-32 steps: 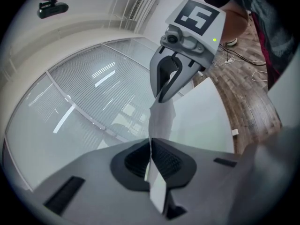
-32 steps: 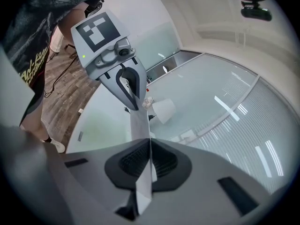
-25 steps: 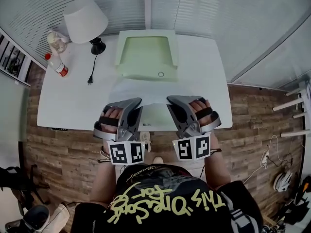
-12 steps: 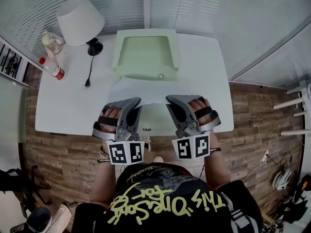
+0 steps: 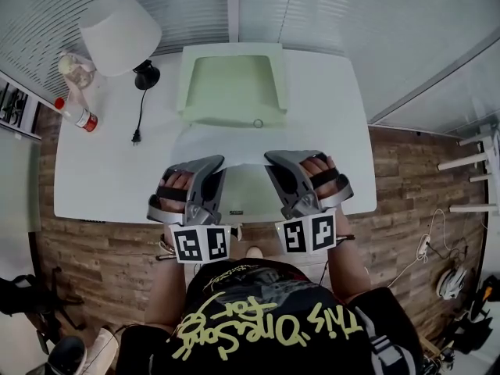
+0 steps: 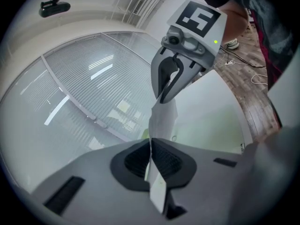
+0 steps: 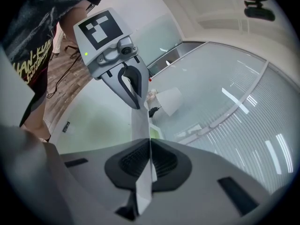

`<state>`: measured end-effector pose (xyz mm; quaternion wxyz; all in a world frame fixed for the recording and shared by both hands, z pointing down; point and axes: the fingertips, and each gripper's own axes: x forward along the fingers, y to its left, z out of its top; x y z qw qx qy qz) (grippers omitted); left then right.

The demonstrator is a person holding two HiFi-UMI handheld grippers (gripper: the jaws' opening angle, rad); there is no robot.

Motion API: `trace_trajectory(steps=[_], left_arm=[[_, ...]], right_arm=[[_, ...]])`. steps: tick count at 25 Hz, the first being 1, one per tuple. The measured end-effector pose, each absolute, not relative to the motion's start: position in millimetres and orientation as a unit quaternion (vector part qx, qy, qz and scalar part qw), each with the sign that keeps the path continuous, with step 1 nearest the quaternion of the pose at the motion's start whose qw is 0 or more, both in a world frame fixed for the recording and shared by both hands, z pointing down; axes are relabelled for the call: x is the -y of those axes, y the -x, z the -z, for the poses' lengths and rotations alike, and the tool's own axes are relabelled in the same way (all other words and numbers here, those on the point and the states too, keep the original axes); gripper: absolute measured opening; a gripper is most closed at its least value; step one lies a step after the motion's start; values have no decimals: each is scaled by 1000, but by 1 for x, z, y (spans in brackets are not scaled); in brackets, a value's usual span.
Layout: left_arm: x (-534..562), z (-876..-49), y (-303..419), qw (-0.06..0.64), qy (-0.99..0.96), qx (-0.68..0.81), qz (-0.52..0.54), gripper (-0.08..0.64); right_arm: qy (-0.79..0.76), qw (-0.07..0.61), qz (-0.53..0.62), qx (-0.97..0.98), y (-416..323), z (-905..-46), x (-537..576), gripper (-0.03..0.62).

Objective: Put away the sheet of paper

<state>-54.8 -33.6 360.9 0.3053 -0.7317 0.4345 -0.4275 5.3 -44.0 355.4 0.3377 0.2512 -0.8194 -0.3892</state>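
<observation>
Paper sheet [image 5: 223,143] is not put away yet: it hangs between my two grippers, above the near half of the table [image 5: 101,170], about midway between its left and right edges. Its near edge is with me, and the rest reaches toward the far edge. Whether its far part rests on the table or is in the air, I cannot tell.

I judge that the pale green tray [image 5: 230,84], at the middle of the far edge, is the place where the sheet must go. The tray looks empty. So picking up is done; carrying the sheet over the tray and letting it go are left.

My left gripper [image 5: 217,162] has its jaws pressed together on the left part of the sheet's near edge. In the left gripper view, the paper [image 6: 161,121] passes as a thin strip between the dark pads [image 6: 164,161]. My right gripper [image 5: 271,159] is clamped on the right part in the same way, with the paper [image 7: 139,125] going edge-on between its pads [image 7: 159,161].

Both grippers are side by side over the near edge of the table and point away from me, a little downward, toward the tray. Their marker cubes are turned to my body, and my hands sit in the straps. The lamp [image 5: 117,31] and the bottle [image 5: 76,114] stand at the far left corner, well apart from the sheet.
</observation>
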Motion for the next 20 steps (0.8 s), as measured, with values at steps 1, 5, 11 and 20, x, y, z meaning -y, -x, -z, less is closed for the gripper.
trace_trajectory(steps=[1, 5, 11, 20], left_arm=[[36, -362, 55, 304, 733, -433, 427, 11], [43, -367, 58, 299, 738, -428, 428, 10], [54, -371, 62, 295, 742, -422, 429, 10], [72, -376, 72, 286, 748, -416, 430, 11]], right_arm=[[-251, 339, 389, 819, -5, -356, 46, 8], [-251, 345, 385, 818, -2, -360, 54, 8], [-250, 353, 380, 818, 2, -365, 64, 9], [-244, 362, 376, 818, 11, -369, 81, 8]])
